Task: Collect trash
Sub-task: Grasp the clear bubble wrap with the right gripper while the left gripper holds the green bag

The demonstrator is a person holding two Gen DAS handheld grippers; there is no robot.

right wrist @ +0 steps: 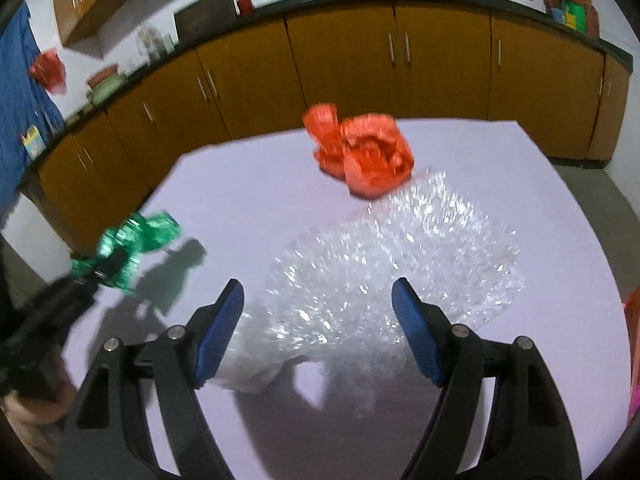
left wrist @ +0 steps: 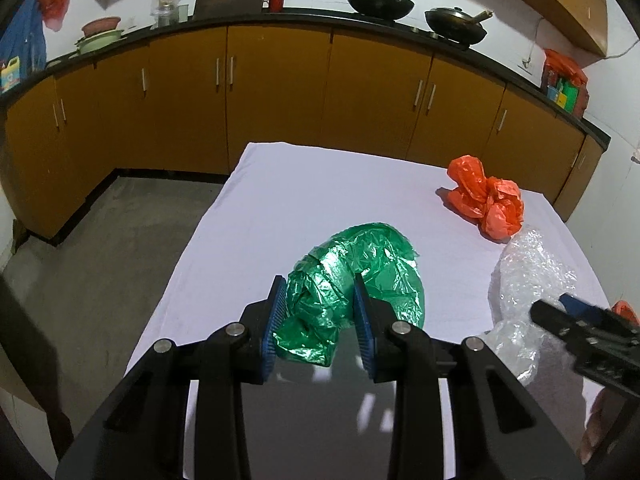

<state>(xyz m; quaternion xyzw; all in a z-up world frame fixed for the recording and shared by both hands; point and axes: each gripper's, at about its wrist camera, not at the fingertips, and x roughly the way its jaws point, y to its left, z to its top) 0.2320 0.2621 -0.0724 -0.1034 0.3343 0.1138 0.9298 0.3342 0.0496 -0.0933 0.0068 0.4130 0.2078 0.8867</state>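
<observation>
The tabletop (left wrist: 248, 216) in front of me is the biggest thing here: a flat rectangle under a smooth, pale lilac cloth, standing before a run of glossy ochre cabinets (left wrist: 276, 92) with a dark counter on top.

Next in size is the bubble wrap (right wrist: 400, 264), a clear, knobbly sheet crumpled into a loose, glinting heap. It lies on the cloth toward my right, its long axis running from near me away toward the orange bag. My right tongs (right wrist: 318, 328) hang over its near end, blue ribbed pads spread wide on either side of it, not pressing it as far as I can see; that view is blurred.

The green plastic bag (left wrist: 352, 280) comes after: thin, shiny, crinkled film bunched into a lumpy roll, its length running from between my pads away toward the far cabinets. My left tongs (left wrist: 320, 316) pinch its near end, both blue pads pressed into the film. From the right-hand view it appears to hang above the cloth near the tabletop's left edge, throwing a shadow below.

Smallest is the orange plastic bag (left wrist: 486, 202), a wrinkled, knotted wad of matte-bright film, roughly round with one lobe sticking up. It sits on the cloth at the far right, just beside the far tip of the bubble wrap.
</observation>
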